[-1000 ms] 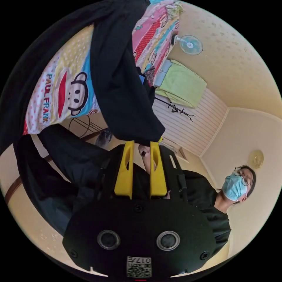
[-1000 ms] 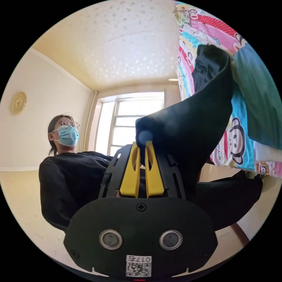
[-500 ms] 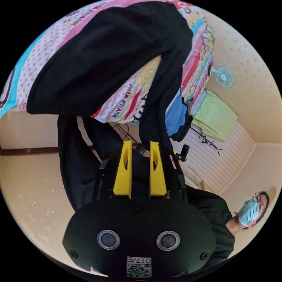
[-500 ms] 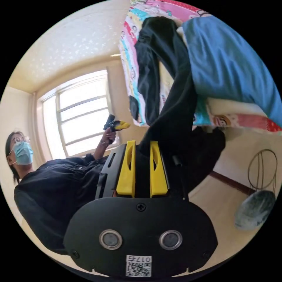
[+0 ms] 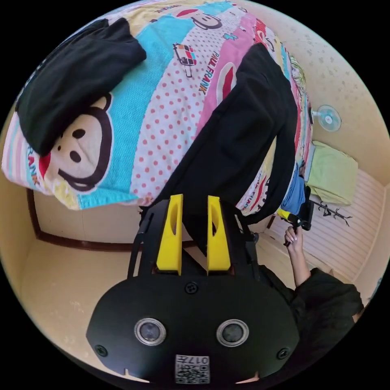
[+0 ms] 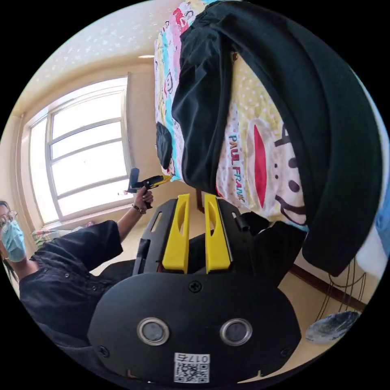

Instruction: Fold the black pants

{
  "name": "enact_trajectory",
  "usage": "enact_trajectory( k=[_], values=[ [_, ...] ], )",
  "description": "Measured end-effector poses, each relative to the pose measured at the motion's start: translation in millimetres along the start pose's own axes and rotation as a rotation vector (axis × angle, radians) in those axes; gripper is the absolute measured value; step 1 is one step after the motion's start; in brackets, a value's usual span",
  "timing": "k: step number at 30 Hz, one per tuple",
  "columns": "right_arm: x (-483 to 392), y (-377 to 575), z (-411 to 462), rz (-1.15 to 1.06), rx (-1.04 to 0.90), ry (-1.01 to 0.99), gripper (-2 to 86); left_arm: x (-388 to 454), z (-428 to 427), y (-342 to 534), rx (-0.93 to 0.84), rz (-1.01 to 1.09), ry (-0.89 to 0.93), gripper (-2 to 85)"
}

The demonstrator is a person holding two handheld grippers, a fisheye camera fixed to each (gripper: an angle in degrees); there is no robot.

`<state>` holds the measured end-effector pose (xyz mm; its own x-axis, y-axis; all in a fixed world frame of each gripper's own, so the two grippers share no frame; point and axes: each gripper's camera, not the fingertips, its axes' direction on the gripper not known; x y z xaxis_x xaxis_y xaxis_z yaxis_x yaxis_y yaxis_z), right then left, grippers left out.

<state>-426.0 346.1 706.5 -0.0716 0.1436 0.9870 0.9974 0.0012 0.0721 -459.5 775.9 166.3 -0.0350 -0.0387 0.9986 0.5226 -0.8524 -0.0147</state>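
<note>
The black pants (image 5: 239, 134) lie draped across the cartoon-print bedsheet (image 5: 170, 101), one end hanging over the bed's edge. My left gripper (image 5: 195, 200) stands open at that hanging end, its jaws apart, with black cloth right behind the tips. In the right gripper view the pants (image 6: 203, 93) bend in an arch over the bed, and a wide dark band (image 6: 333, 122) runs down the other side. My right gripper (image 6: 197, 199) is open below the bed's edge, nothing between its tips. A hand holds the left gripper (image 6: 156, 180) just off the bed.
A second black garment (image 5: 73, 81) lies on the sheet's corner. Blue cloth (image 5: 294, 195) and a green cloth (image 5: 331, 172) sit at the bed's far end, near a fan (image 5: 327, 118). A person in black (image 6: 61, 264) stands by the window (image 6: 81, 154). A bluish object (image 6: 331, 327) rests on the floor.
The right gripper, shut on the pants a second ago, has let go, and the pants now lie on the bed. Both views have swung toward the bed's edge.
</note>
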Motion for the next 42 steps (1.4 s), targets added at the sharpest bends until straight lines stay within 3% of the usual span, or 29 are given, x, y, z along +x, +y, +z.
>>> enact_trajectory(
  k=[4, 7, 13, 16, 19, 21, 23, 28, 32, 34, 38, 42],
  values=[
    [6, -58, 102, 0.016, -0.13, 0.159, 17.2, -32, 29, -28, -0.105, 0.074, 0.046, 13.5],
    [-1, -59, 117, 0.102, -0.011, 0.313, 16.6, -42, 46, -27, -0.094, 0.122, -0.044, 9.7],
    [-17, -34, 143, 0.124, 0.218, 0.269, 18.9, -49, 51, 4, 0.009, 0.139, -0.066, 7.5],
    [-28, -36, 157, 0.169, 0.279, 0.358, 16.2, -54, 47, 17, 0.068, 0.12, -0.071, 5.8],
    [-40, -45, 173, 0.175, 0.217, 0.504, 5.2, -62, 51, 10, -0.049, 0.108, -0.03, 2.4],
    [-46, -49, 179, 0.14, 0.188, 0.58, 3.9, -65, 71, 0, -0.293, 0.13, 0.026, 0.7],
    [-50, -50, 174, 0.132, 0.167, 0.565, 3.1, -64, 69, 4, -0.335, 0.172, 0.092, 0.1],
    [-45, -23, 123, 0.087, 0.233, 0.229, 1.8, -75, 24, 26, -0.24, 0.209, 0.149, -0.2],
    [-10, -1, 100, 0.142, 0.245, 0.015, 1.4, -118, 18, 48, -0.171, 0.015, 0.224, -0.3],
    [3, 21, 66, 0.151, 0.352, -0.079, 2.0, -131, 22, 57, -0.181, -0.052, 0.217, -0.7],
    [2, 49, -4, 0.229, 0.516, 0.089, 5.9, -122, 26, 78, -0.161, -0.087, 0.157, -0.9],
    [7, 49, -67, 0.322, 0.504, 0.435, 12.7, -76, 54, 82, -0.258, 0.032, 0.224, -1.0]
  ],
)
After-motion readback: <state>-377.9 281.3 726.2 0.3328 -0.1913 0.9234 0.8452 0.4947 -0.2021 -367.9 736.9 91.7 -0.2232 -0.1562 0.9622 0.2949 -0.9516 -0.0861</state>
